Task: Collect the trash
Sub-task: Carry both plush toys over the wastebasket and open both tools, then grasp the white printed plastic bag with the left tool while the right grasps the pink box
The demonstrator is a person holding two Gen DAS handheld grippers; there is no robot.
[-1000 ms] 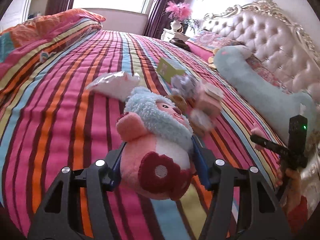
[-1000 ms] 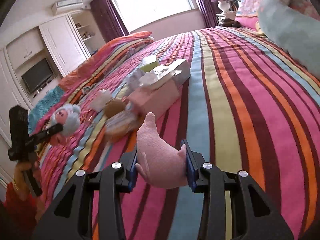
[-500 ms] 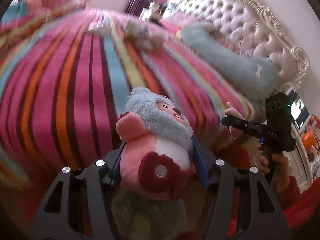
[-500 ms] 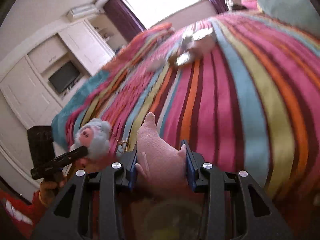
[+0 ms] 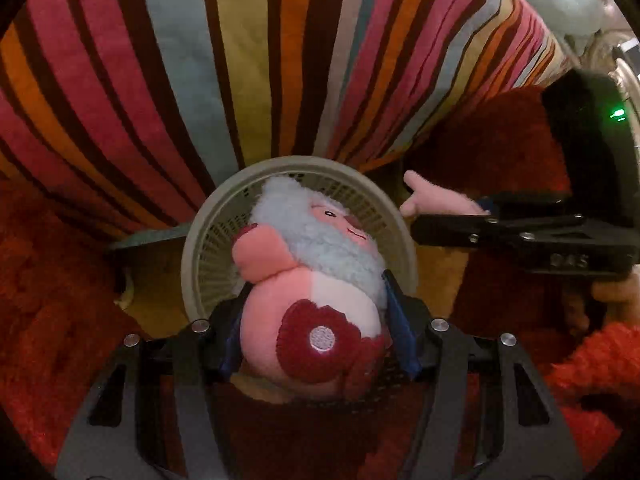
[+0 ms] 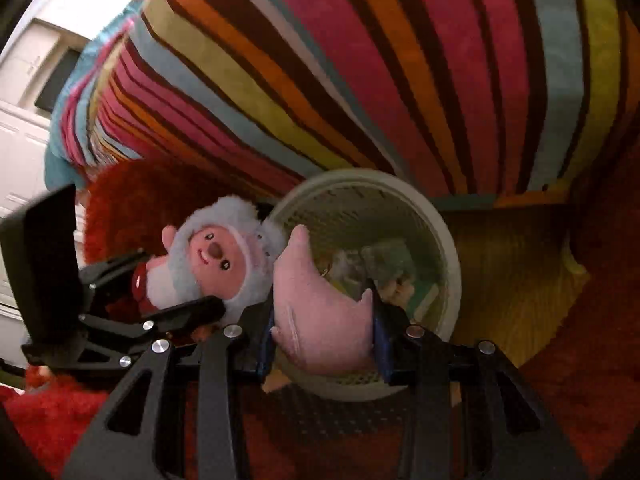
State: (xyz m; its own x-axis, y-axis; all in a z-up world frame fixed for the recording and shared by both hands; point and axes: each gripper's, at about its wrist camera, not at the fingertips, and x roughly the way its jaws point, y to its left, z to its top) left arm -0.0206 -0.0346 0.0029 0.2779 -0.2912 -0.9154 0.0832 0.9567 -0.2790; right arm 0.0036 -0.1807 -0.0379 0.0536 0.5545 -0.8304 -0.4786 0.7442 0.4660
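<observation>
Left wrist view has the left gripper [image 5: 316, 312] clamped on a pink plush with blue-grey fur [image 5: 312, 280], hanging right over the mouth of the round mesh wastebasket [image 5: 200, 240]. That basket sits on the floor right against the striped bedspread [image 5: 200, 60] draping down behind it.

Over on the right wrist cam, the right gripper [image 6: 322, 316] is squeezed onto a plain pink plush [image 6: 320, 312], also over the basket's opening, just beside the furry one. You can see some crumpled paper-ish stuff [image 6: 380, 264] already at the bottom, so a bit of collecting looks done.

My guess: both toys are at the drop point but neither is let go yet. Whether anything's left up on the bed, can't tell from here.
</observation>
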